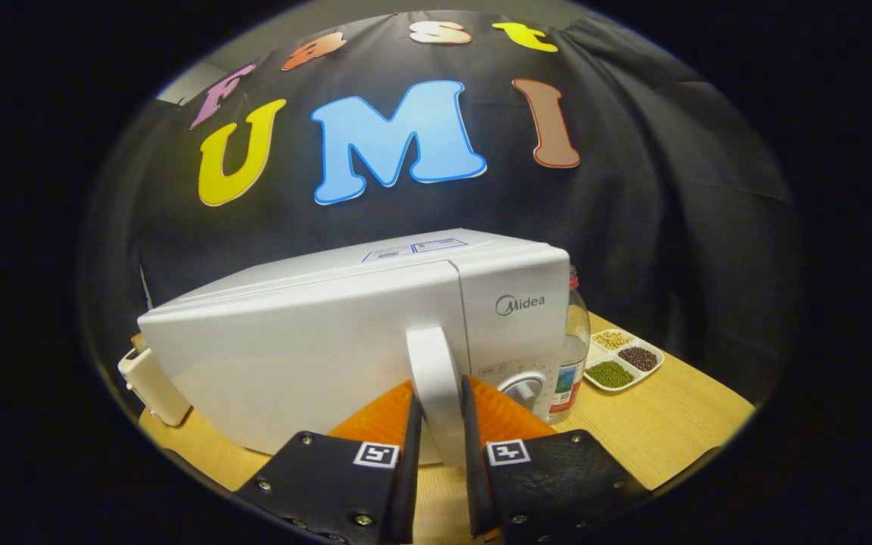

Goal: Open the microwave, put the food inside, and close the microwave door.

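Observation:
A white microwave [315,333] stands on the wooden table [663,431], its door shut or nearly so. The door's white vertical handle [436,371] runs down between my two fingers. My gripper [441,412] is shut on that handle, one finger pressed on each side of it. The control panel with a round dial [524,387] lies just right of the handle. I see no food item apart from the tray of beans beyond the microwave.
A clear bottle [572,356] with a red cap stands at the microwave's right side. Behind it lies a white divided tray [624,359] with green, dark and pale beans. A cream-coloured appliance [150,382] sits at the microwave's left.

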Action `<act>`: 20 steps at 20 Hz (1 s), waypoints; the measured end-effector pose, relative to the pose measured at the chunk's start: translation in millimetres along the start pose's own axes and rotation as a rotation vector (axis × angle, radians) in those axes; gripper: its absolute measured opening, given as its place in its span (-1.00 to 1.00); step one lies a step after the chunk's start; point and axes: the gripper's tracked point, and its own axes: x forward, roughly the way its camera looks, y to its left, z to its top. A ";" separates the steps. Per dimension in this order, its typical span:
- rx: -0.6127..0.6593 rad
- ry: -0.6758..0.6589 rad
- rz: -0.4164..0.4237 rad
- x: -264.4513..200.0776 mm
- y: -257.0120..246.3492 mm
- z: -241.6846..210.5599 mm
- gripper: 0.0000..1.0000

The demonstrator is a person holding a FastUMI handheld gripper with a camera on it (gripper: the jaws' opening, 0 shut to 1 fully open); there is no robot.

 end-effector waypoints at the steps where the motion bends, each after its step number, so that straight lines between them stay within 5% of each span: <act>1: -0.021 -0.005 -0.004 -1.0 -0.9 -0.4 -0.44; 5: -0.086 -0.028 -0.054 -1.7 -2.6 -0.7 -0.73; 12: -0.100 -0.023 -0.073 -6.3 -1.6 -2.1 -0.85; 20: -0.125 -0.016 -0.114 -105.9 15.8 -28.9 -0.85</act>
